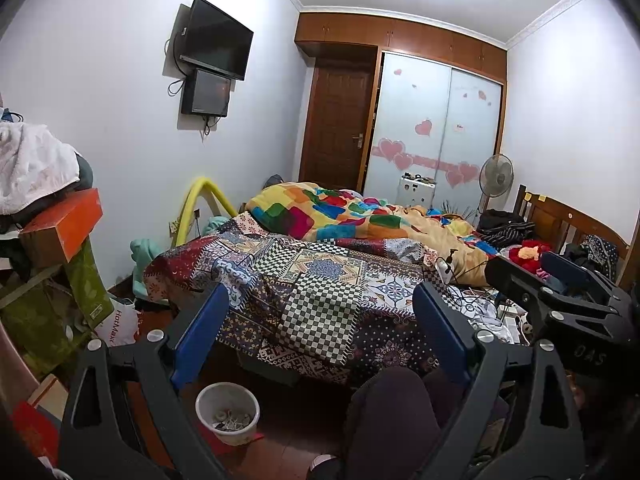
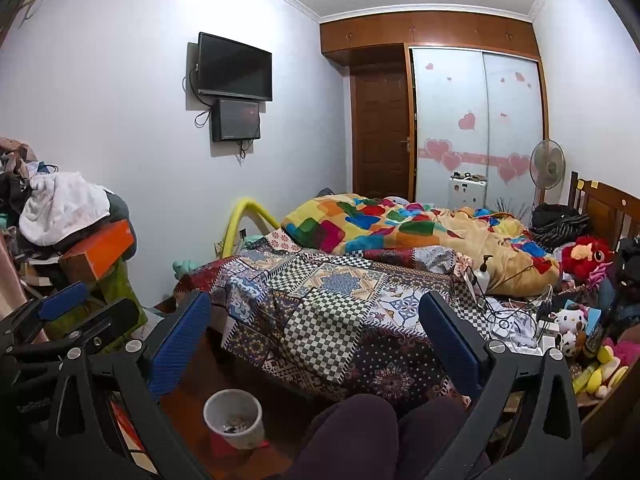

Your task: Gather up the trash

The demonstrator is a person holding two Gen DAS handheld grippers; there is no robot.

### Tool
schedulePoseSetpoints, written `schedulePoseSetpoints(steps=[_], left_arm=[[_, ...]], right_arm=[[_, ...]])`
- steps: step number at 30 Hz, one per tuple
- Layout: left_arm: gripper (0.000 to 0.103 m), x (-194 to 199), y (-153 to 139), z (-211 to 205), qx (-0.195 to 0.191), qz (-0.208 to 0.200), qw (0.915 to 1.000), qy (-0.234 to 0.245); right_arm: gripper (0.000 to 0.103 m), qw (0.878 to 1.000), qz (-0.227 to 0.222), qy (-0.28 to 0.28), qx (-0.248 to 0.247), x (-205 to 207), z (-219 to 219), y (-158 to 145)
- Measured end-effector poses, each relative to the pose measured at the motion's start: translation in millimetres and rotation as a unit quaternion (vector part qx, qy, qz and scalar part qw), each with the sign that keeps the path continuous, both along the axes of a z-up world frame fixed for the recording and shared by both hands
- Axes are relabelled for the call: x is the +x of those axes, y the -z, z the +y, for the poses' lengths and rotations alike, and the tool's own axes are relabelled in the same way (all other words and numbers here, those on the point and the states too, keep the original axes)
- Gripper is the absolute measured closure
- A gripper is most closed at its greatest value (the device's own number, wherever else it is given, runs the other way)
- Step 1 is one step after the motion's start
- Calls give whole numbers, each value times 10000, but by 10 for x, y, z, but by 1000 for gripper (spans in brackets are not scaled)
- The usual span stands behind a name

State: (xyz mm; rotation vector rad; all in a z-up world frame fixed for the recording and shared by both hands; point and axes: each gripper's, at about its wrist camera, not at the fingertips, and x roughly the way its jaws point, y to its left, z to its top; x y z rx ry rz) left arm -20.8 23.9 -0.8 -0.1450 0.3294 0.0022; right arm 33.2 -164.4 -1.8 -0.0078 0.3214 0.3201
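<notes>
A bed (image 1: pixel 320 280) fills the middle of the room, spread with a patchwork cover of checks and tiles, and a bright multicoloured quilt (image 1: pixel 340 212) lies bunched along its far half. Beyond it stand a frosted sliding wardrobe (image 1: pixel 432 120) dotted with pink hearts and a dark wooden door (image 1: pixel 336 132) to its left. A black television (image 1: pixel 218 38) hangs on the left wall with a smaller dark screen just beneath it. At the left edge a heap of clothes and a white towel sits on an orange box (image 1: pixel 64 228). A standing fan (image 1: pixel 496 174) rises near the wooden headboard at the right. The left gripper (image 1: pixel 320 332) hovers over the foot of the bed, its blue-padded jaws spread wide with nothing between them; the right gripper (image 2: pixel 316 336) is held the same way, jaws wide and empty, and each shows at the side of the other's view. The person's knees (image 2: pixel 360 432), in dark trousers, sit low between the jaws. A red plush toy (image 2: pixel 588 256) and smaller soft toys lie among cables at the bed's right side, near a pump bottle (image 2: pixel 482 274). On the wooden floor just before the bed stands a small white trash bin (image 1: pixel 228 412), upright, with what look like scraps of paper and wrappers in its bottom, though they are too small to name.
</notes>
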Motion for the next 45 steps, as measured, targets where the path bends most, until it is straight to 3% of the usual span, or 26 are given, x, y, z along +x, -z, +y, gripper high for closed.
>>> schedulePoseSetpoints(steps=[45], left_arm=[[1,-26,21,38,-24,-34,9997,-227]], right_arm=[[0,10000,28,-23,-30,-12,28,11]])
